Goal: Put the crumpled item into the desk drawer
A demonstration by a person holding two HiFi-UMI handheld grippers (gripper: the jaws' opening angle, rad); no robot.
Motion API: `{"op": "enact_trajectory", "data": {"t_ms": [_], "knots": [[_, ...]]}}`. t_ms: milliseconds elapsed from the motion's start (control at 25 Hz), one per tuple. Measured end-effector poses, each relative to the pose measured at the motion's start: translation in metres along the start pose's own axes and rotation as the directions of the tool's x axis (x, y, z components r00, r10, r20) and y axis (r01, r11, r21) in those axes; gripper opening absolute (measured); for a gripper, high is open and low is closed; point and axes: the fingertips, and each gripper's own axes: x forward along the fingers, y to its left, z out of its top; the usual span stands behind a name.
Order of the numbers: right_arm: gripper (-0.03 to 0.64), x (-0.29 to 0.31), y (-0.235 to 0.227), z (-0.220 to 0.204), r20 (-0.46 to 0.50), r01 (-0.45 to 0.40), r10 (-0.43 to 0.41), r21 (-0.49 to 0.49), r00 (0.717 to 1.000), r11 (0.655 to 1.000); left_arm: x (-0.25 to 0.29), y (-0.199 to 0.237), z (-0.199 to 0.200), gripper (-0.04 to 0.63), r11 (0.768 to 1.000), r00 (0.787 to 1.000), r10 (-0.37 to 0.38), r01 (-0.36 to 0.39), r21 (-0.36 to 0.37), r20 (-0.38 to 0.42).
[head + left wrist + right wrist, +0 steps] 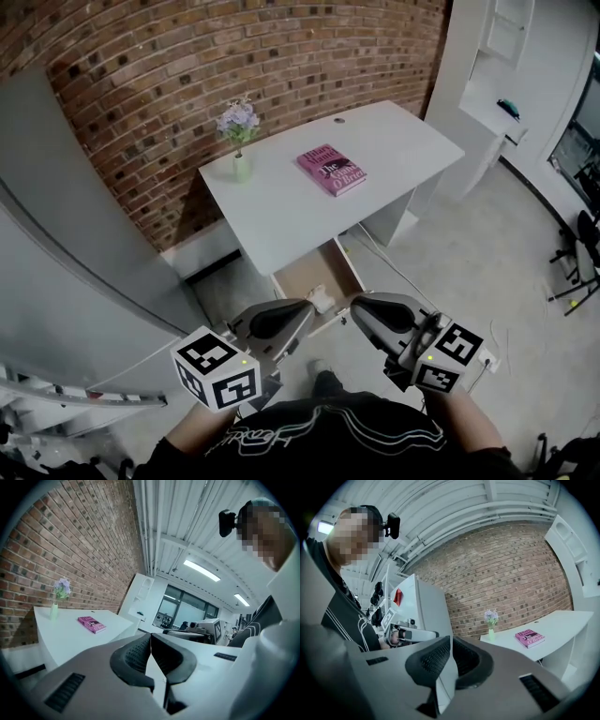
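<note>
- Crumpled item (322,298), white, lies inside the open drawer (306,269), near the drawer's front end; no gripper touches it.
- The drawer is pulled out from under the white desk (281,220), its brown bottom showing.
- The left gripper (306,315) is held level in front of the person, above the drawer's front; in the left gripper view its dark pads (136,656) are pressed together with nothing between them.
- The right gripper (357,307) is held just beside it, the two tips facing each other and a little apart; its pads (433,660) also meet, pinching nothing.
- On the desk a pink book (332,170) lies flat near the middle.
- A small vase of pale purple flowers (240,141) stands at the desk's back corner, by the brick wall (234,56).
</note>
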Motion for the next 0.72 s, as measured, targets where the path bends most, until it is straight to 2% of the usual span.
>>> {"op": "enact_trajectory", "data": {"t_ms": [520,720], "knots": [[0.051,-0.002,0.013,-0.015,-0.017,0.016,-0.016,-0.015,1.000,1.000,-0.011,-0.003,-0.015,0.021,1.000,1.000,0.008,-0.007,0.010,-0.012],[0.051,-0.003,0.009,-0.024,-0.032,0.029,-0.029,0.013,0.999,0.999,-0.008,0.002,-0.021,0.021,1.000,1.000,0.009,-0.009,-0.003,-0.015]]}}
